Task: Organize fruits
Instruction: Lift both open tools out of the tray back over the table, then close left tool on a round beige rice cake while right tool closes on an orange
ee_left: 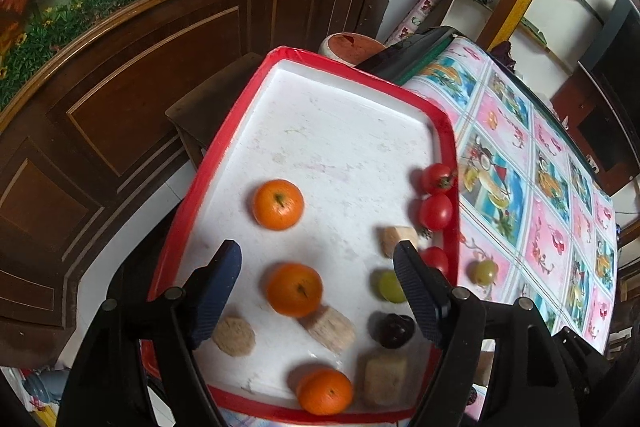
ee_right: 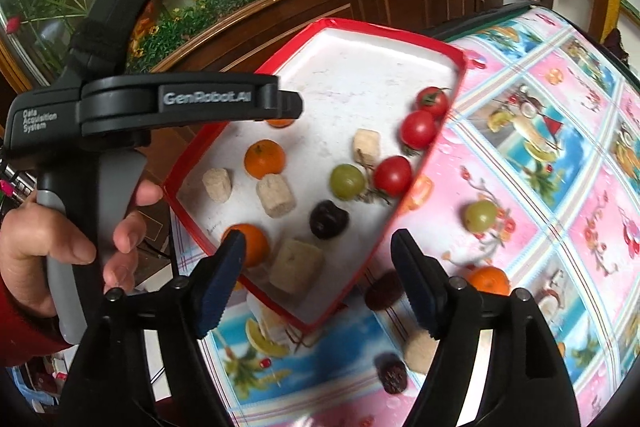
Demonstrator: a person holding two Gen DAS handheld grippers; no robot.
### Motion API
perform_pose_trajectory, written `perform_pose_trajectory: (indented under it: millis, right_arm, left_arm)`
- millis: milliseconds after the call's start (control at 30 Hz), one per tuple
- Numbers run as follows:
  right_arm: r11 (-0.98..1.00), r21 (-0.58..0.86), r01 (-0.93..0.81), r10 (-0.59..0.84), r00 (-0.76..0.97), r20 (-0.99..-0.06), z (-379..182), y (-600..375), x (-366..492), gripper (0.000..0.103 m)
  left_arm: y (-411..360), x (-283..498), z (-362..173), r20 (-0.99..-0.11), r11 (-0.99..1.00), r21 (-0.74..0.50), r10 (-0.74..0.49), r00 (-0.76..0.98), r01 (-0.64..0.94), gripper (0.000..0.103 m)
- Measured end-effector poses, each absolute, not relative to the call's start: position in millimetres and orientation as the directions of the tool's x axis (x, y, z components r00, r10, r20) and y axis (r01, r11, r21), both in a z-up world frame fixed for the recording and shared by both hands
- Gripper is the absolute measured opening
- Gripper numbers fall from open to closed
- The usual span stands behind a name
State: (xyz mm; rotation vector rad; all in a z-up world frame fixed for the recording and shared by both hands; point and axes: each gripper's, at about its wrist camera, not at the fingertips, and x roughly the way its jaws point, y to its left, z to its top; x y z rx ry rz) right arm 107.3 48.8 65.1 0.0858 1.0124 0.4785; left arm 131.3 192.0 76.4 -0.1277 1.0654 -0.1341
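Both my grippers are released and carry nothing. My left gripper (ee_left: 318,267) hangs over the lower middle of the left wrist view, above the red-rimmed tray (ee_left: 192,211), with an orange (ee_left: 295,289) lying between its spread fingers. My right gripper (ee_right: 318,259) sits at the bottom centre of its own view, over the near corner of that tray, where the dark cherry (ee_right: 329,219) and a pale cork-like block (ee_right: 294,265) lie.

Most of the fruit is already on the tray: three oranges, three red tomatoes (ee_right: 418,129) along the right rim, a green grape (ee_right: 347,181) and the cherry, mixed with several pale blocks. Still out on the tabletop (ee_right: 560,227), I can see a second green grape (ee_right: 479,215) right of centre, a small orange (ee_right: 489,279) lower right just behind my right finger, and two dark wrinkled fruits (ee_right: 383,291) in the lower middle, one close under the tray's edge.

I judge the step in hand to be fetching a loose piece with my right gripper. To do it well I would take the loose grape, as it sits in the clear: come down from above with it centred between the fingers, close gently since it is round and will roll or squash, then lift clear of the red rim before setting it beside the grape already on the tray. My left gripper should keep off the tray so nothing there gets nudged.
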Motion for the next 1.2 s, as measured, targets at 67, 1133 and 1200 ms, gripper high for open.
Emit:
perform_pose_trajectory:
  millis: [67, 1133, 1200]
  right_arm:
    - [0.898, 0.285, -0.334, 0.416, 0.443, -0.794, 67.5, 33.7, 99.0, 0.076]
    - [0.959, 0.237, -0.156, 0.283, 0.456, -0.844, 34.7, -111.0, 41.6, 0.074]
    - [0.957, 0.25, -0.151, 0.291, 0.451, -0.844, 33.5, -111.9, 43.4, 0.072]
  left_arm:
    - [187.6, 125.5, 77.7, -0.86, 0.985, -0.166, -0.171, 0.48, 0.052, 0.078]
    - [54.1, 13.6, 52.5, -0.885, 0.904, -0.118, -0.284, 0.37, 0.41, 0.073]
    - [54.7, 19.3, 47.9, -0.888, 0.91, -0.13, -0.283, 0.361, 0.393, 0.072]
